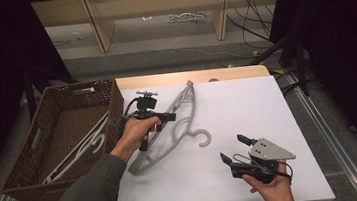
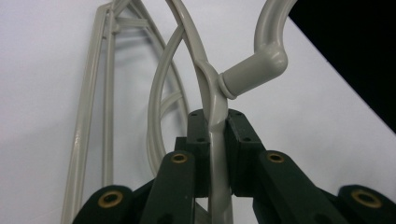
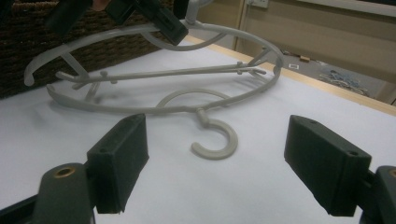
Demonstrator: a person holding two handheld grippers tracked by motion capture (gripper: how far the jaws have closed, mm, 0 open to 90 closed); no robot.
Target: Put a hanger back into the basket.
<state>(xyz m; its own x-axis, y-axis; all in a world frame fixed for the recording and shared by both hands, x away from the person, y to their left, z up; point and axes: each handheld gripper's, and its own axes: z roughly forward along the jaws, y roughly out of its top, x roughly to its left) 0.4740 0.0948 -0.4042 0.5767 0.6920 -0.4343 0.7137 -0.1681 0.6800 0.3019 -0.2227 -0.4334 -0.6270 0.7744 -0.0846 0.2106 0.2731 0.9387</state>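
A grey hanger point(image 1: 169, 131) on the white table point(image 1: 249, 123) is pinched at its neck by the left gripper point(image 2: 215, 135)—the right gripper point(image 3: 215, 172) is held spread nearby—and a lift toward the wicker basket point(image 1: 29, 181) seems called for next.

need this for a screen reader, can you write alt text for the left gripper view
Close view along the left gripper, whose two black jaws are shut on the thin edge of a grey plastic hanger just below its hook. The hook curves up and to the right, and the hanger's frame stretches away over a white table.
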